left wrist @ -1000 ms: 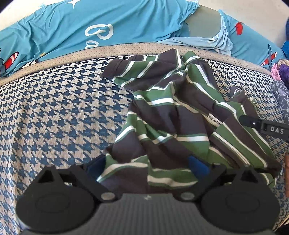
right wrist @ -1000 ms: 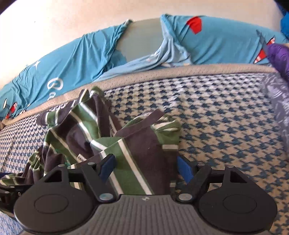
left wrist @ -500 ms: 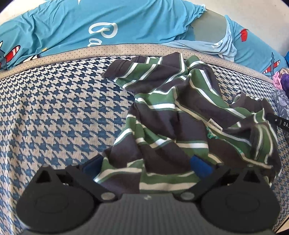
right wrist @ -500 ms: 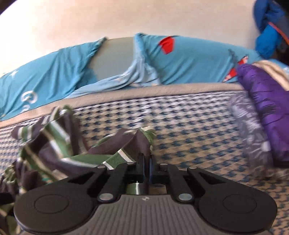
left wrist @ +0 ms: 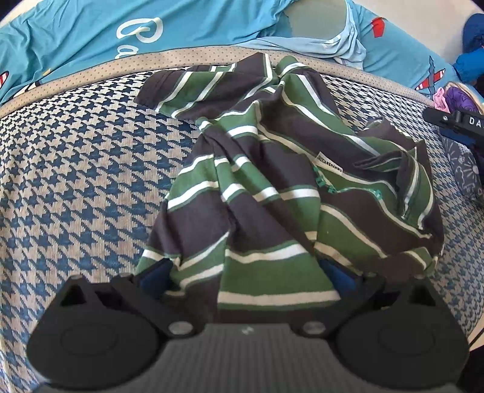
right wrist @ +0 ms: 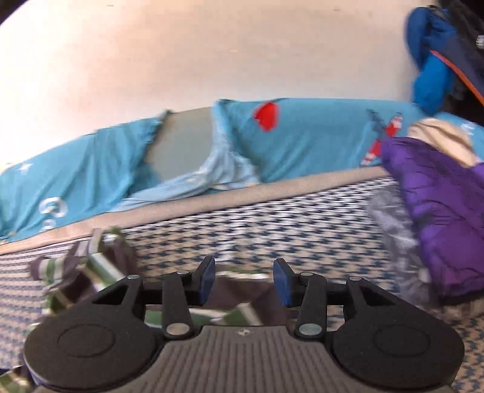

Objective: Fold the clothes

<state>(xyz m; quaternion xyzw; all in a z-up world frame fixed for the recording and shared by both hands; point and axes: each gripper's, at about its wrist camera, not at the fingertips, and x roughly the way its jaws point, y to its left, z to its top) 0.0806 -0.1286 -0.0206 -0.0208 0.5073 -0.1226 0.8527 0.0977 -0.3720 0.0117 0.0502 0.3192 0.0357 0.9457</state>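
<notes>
The striped shirt (left wrist: 281, 187) is soft knit in dark brown, green and white bands, lying crumpled and heavily creased on the mattress (left wrist: 75, 187). A small woven label (left wrist: 329, 164) shows near its middle. One sleeve (left wrist: 193, 87) reaches toward the far edge of the mattress.

The mattress cover is a coarse blue-and-beige houndstooth weave with a beige dotted border strip (left wrist: 90, 71) along its far edge. Behind that lies rumpled turquoise bedding (left wrist: 181, 27) with printed lettering and red aeroplane motifs, set against a pale wall (right wrist: 181, 60).

Left tongs (left wrist: 246, 273): jaws spread wide, blue pads on either side of the near hem of the shirt, which bunches between them; not clamped.

Right tongs (right wrist: 243, 282): jaws parted, blue pads (right wrist: 207, 279) well apart, nothing held. Shirt fabric lies just below and to their left in the right wrist view, which is blurred.

Open room: bare mattress to the left of the shirt is wide and unobstructed. To the right, a purple padded garment (right wrist: 438, 217) and a grey patterned cloth (right wrist: 396, 241) occupy the mattress edge, near the shirt's right side. A blue jacket (right wrist: 432, 60) hangs beyond them.
</notes>
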